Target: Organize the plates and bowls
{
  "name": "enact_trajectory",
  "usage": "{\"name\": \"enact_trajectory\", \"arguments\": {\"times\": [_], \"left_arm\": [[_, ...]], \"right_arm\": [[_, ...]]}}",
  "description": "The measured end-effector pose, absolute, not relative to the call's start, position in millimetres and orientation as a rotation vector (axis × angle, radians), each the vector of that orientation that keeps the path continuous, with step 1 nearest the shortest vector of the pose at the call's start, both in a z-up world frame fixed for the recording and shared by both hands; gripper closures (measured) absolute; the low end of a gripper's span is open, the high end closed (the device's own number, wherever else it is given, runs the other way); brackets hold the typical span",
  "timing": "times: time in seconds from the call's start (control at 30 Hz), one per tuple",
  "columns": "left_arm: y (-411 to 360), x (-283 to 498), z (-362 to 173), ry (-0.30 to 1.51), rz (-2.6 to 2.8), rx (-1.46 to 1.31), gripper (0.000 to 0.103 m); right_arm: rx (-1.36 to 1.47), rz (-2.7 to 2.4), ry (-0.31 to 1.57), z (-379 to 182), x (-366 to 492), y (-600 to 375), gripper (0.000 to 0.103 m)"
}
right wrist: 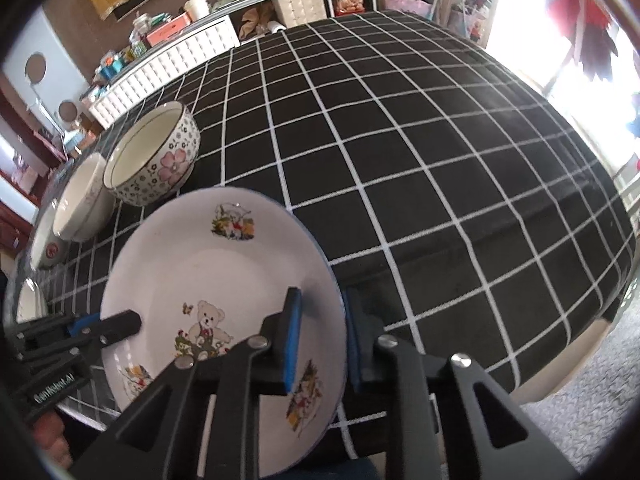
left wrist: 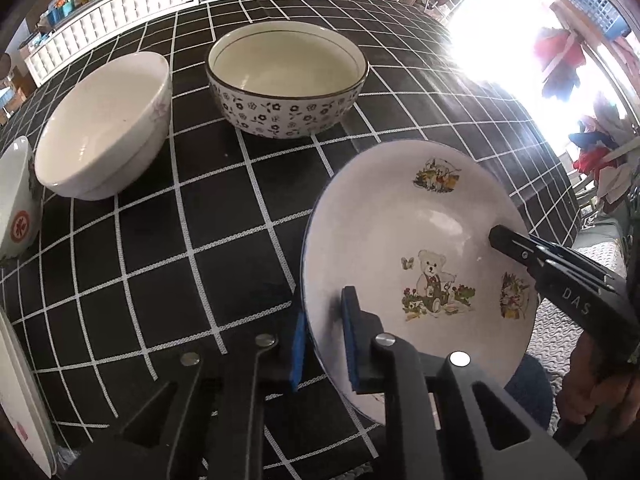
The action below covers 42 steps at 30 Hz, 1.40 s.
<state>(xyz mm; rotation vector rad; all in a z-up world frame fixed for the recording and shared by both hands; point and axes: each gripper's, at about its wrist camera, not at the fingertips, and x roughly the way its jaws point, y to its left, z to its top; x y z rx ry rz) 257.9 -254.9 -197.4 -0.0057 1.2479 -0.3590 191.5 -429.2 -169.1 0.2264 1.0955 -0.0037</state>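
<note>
A white plate with a teddy bear print (left wrist: 420, 248) (right wrist: 224, 280) is held tilted above the black checked table (left wrist: 160, 240) near its front edge. My left gripper (left wrist: 324, 344) is shut on the plate's left rim. My right gripper (right wrist: 322, 344) is shut on its right rim; it also shows in the left wrist view (left wrist: 560, 276). A bowl with small black flowers (left wrist: 286, 80) (right wrist: 154, 154) stands at the back. A plain white bowl stack (left wrist: 106, 126) (right wrist: 82, 200) stands left of it. A small bowl with a red mark (left wrist: 16, 200) (right wrist: 50, 248) is at the far left.
A white plate edge (left wrist: 24, 392) lies at the left front. A white tufted bench (left wrist: 108, 12) with clutter stands beyond the table. The right half of the table (right wrist: 440, 160) holds nothing. A bright window is at the right.
</note>
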Motion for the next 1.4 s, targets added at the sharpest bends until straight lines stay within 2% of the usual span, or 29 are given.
{"name": "enact_trajectory", "arguments": {"times": [0.63,0.97,1.4], "left_arm": [[-192.6,214.5,-159.5,1.173,-0.286,-0.071,0.089],[-112.9,186.4,-128.8,1.13,-0.227,-0.137,0.089],[10.7,155.0,-108.7,1.087,-0.09,-0.18,0.089]], "right_arm": [[0.178,0.063,1.054,-134.4,171.9,-366.6,0.078],[0.103,0.132,1.019,-113.5,165.9,-295.8,0.078],[0.029,0.266,1.012,-114.8,164.1,-180.0,0.078]]}}
